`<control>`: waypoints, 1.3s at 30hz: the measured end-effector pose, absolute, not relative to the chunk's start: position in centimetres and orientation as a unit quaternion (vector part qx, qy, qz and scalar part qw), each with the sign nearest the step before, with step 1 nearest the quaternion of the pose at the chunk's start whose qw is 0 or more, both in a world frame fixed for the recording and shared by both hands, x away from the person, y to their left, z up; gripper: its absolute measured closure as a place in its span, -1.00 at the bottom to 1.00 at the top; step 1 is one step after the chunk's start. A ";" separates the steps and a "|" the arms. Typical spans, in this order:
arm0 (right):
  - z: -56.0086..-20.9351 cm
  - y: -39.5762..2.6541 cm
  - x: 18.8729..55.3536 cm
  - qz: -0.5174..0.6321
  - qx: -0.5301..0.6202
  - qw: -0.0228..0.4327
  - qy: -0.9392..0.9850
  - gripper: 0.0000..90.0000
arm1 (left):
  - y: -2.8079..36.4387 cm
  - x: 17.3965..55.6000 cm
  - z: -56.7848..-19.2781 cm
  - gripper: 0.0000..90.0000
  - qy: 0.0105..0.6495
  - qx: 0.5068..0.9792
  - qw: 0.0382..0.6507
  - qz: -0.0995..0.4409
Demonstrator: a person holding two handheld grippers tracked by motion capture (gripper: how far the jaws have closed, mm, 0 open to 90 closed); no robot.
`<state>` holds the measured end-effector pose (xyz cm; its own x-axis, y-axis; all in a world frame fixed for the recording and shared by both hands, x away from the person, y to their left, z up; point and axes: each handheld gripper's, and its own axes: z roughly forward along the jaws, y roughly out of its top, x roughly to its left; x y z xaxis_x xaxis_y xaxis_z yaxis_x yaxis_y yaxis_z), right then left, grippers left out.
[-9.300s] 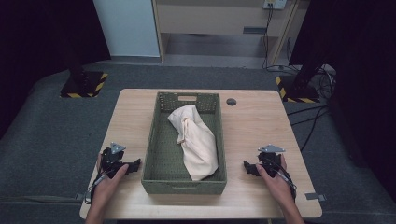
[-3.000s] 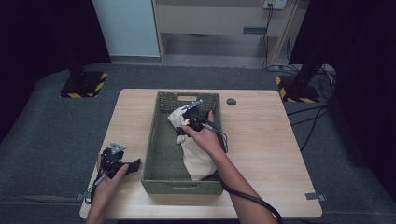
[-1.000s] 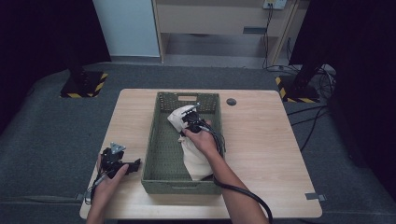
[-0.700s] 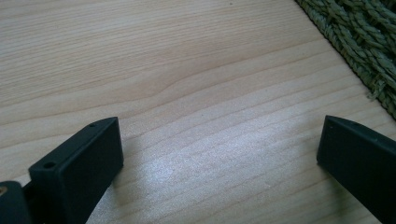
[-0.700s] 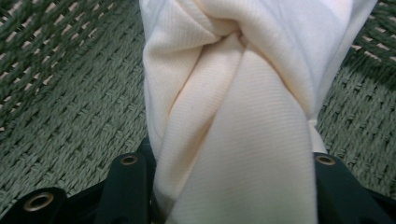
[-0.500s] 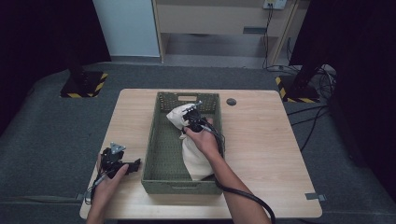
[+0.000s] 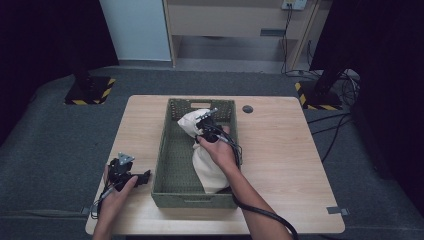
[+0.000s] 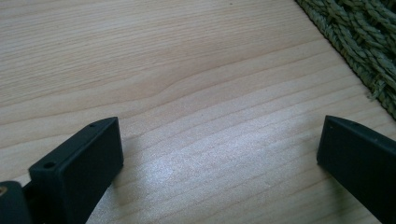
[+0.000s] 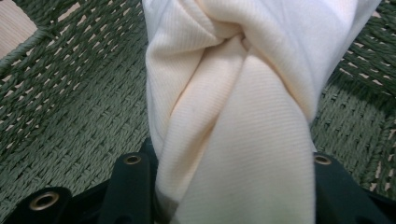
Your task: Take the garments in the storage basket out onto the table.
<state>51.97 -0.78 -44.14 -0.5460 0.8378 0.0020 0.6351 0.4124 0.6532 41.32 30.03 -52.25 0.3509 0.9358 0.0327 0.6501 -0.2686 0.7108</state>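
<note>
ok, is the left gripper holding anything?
No: in the left gripper view the left gripper stands open with only bare table between its jaws.

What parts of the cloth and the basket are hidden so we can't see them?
- Cloth: in the high view the right gripper and the hand cover its middle.
- Cloth fold: in the right gripper view the top and bottom edges cut it off, so its shape is unclear.
- Basket floor under the cloth: hidden in the high view.
- Basket weave: cut off by the corner of the left gripper view.
</note>
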 end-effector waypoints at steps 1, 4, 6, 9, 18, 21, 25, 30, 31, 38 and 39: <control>-44.1 -0.8 51.9 0.306 0.446 0.166 0.824 0.22 | 30.0 41.3 -52.2 -1.00 0.520 0.762 0.308 0.232; -44.0 -1.0 51.8 0.307 0.445 0.167 0.825 0.22 | 30.0 41.3 -52.2 -1.00 0.520 0.762 0.308 0.232; -43.9 -1.1 51.8 0.306 0.446 0.167 0.824 0.22 | 30.0 41.3 -52.2 -1.00 0.520 0.762 0.308 0.232; -43.8 -1.2 51.7 0.308 0.448 0.167 0.823 0.23 | 30.0 41.3 -52.2 -1.00 0.520 0.762 0.308 0.232; -43.1 -1.2 51.2 0.312 0.442 0.170 0.823 0.23 | 30.0 41.3 -52.2 -1.00 0.520 0.762 0.308 0.232; -42.9 -1.3 51.0 0.313 0.442 0.170 0.823 0.23 | 30.0 41.3 -52.3 -1.00 0.520 0.762 0.308 0.232; -42.1 -1.5 50.5 0.316 0.438 0.174 0.823 0.23 | 30.0 41.3 -52.2 -1.00 0.520 0.762 0.308 0.232; -41.1 -1.8 49.9 0.321 0.433 0.176 0.824 0.23 | 30.0 41.3 -52.2 -1.00 0.521 0.762 0.308 0.232; -40.9 -1.9 49.8 0.322 0.432 0.176 0.824 0.23 | 30.0 41.3 -52.2 -1.00 0.520 0.762 0.308 0.232; -39.6 -2.1 49.3 0.323 0.429 0.179 0.825 0.23 | 30.0 41.3 -52.2 -1.00 0.521 0.762 0.308 0.232; -39.4 -2.1 49.3 0.322 0.428 0.179 0.825 0.23 | 30.0 41.3 -52.2 -1.00 0.521 0.762 0.308 0.232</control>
<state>49.30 -2.10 -39.40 -0.5695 0.8217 -0.0201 0.5907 0.4262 0.6851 41.32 30.02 -52.25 0.3501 0.9362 0.0326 0.6506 -0.2680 0.7106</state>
